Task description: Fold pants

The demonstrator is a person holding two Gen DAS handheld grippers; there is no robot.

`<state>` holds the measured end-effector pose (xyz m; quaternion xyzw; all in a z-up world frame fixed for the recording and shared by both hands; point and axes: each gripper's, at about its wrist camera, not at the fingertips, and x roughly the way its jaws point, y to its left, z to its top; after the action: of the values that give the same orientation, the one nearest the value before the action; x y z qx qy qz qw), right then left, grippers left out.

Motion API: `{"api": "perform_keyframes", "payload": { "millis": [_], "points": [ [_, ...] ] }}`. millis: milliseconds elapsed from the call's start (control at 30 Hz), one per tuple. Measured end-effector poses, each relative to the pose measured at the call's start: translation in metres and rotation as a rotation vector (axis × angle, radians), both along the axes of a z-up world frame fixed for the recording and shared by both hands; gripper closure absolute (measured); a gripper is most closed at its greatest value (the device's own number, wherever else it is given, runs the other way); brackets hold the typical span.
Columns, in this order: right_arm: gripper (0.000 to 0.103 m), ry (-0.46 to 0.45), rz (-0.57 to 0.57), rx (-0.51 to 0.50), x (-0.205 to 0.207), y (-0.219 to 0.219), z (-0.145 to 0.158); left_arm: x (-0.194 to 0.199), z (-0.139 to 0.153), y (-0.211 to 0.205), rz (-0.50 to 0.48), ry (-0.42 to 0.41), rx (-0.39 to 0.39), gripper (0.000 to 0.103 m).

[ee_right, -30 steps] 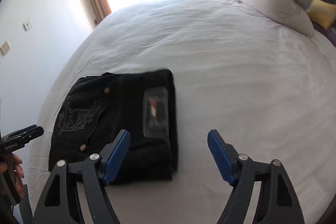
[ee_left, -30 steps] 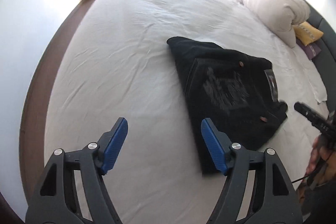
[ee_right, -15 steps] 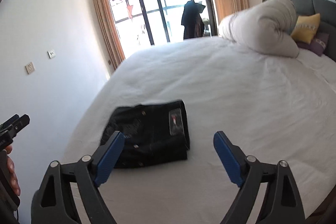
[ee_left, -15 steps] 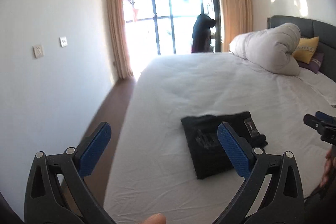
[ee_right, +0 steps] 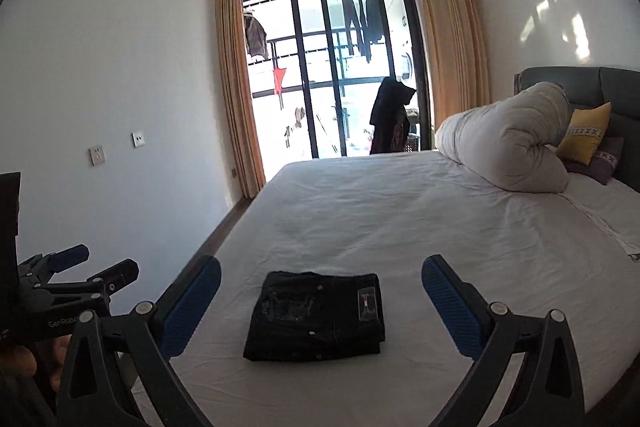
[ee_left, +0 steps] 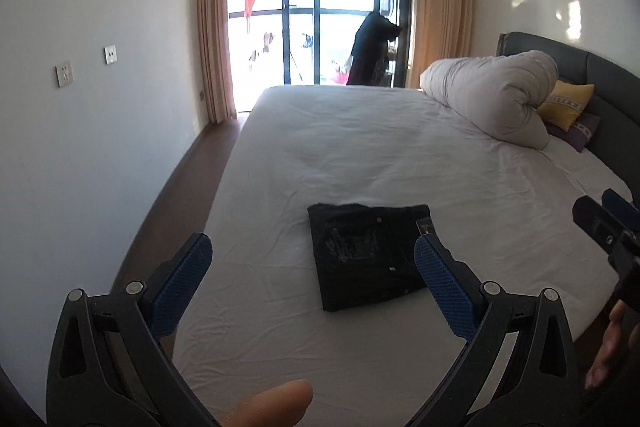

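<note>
The black pants lie folded into a flat rectangle on the white bed, near its front edge; they also show in the right wrist view. My left gripper is open and empty, held back from the bed and above it. My right gripper is open and empty, also held back from the pants. The right gripper shows at the right edge of the left wrist view. The left gripper shows at the left edge of the right wrist view.
A rolled white duvet and a yellow pillow lie at the bed's head by the grey headboard. A white wall and a strip of dark floor run along the left. Glass balcony doors stand beyond.
Both grippers have pulled back and tilted up from close over the pants, so the whole room is in view. The pants have stayed folded on the bed.
</note>
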<state>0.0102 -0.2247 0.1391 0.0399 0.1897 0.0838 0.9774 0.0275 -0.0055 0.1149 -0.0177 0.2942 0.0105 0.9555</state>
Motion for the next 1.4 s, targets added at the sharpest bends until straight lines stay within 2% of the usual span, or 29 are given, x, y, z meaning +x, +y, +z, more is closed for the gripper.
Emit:
{"api": "perform_keyframes", "payload": {
  "millis": [200, 400, 667, 1400],
  "points": [
    [0.0, 0.177, -0.057, -0.015, 0.017, -0.004, -0.045, 0.025, -0.034, 0.005, 0.009, 0.099, -0.037, 0.0],
    [0.0, 0.264, -0.063, -0.027, 0.033, -0.001, -0.061, 0.054, -0.072, 0.001, -0.006, 0.167, -0.052, 0.0],
    [0.0, 0.313, -0.055, -0.038, 0.041, 0.012, -0.063, 0.07, -0.096, 0.005, 0.001, 0.213, -0.06, 0.0],
    [0.0, 0.363, -0.037, -0.056, 0.048, 0.023, -0.066, 0.071, -0.106, 0.005, -0.006, 0.243, -0.064, 0.0]
  ]
}}
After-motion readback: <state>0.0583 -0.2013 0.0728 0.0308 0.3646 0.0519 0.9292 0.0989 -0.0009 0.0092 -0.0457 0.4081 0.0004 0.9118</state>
